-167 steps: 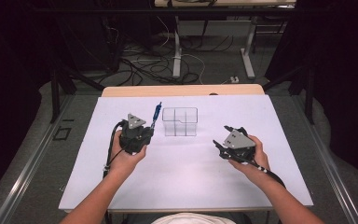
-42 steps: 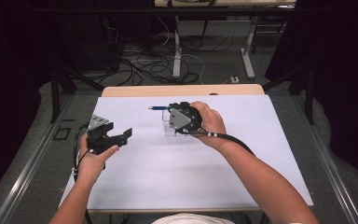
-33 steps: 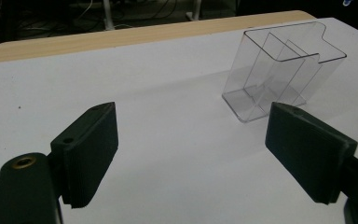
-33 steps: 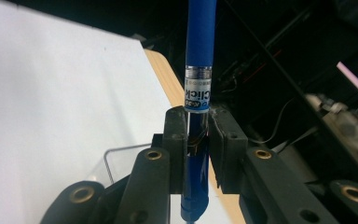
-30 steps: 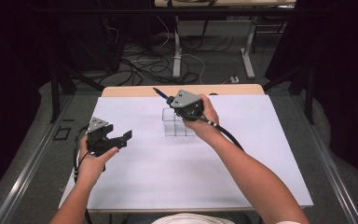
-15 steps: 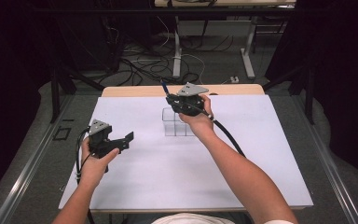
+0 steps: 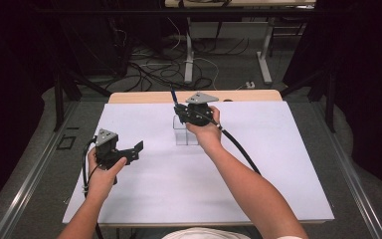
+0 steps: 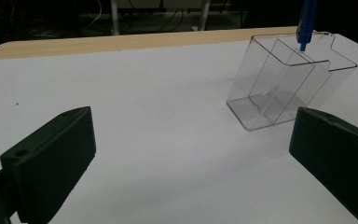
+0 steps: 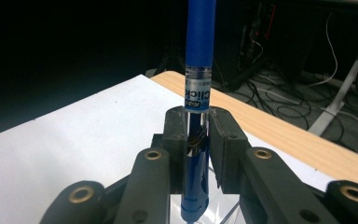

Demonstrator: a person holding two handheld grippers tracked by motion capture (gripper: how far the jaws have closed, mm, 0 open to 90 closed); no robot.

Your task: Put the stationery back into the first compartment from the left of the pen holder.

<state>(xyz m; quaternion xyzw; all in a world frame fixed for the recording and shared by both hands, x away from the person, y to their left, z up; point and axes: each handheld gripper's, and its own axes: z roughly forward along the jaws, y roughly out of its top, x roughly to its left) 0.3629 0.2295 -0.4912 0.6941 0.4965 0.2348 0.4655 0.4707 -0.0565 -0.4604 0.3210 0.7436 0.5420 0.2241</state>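
The blue pen (image 9: 197,93) is clamped upright between the jaws of your right gripper (image 7: 186,112), which you hold over the clear plastic organizer (image 7: 186,132) near the far middle of the white table (image 7: 278,164). In the right gripper view the two pads press on the barrel just below its clear, printed band, and the lower end of the pen points down toward the transparent walls underneath. In the left gripper view that lower end (image 8: 303,39) sits right at the top rim of the organizer (image 8: 284,84), over one of its far compartments; whether it has entered yet I can't tell.

So the pick-up looks done: you have the pen, you have stood it up, and you have brought it over the container. What is left, as I judge it, is to lower it into a compartment, let go, and draw the right hand away.

Your left gripper (image 7: 129,152) is off at the left side of the table, well apart from the organizer. Its jaws have just been opening and now stand wide with nothing between them. It looks free to steady the light organizer if the pen catches a divider and tips it.
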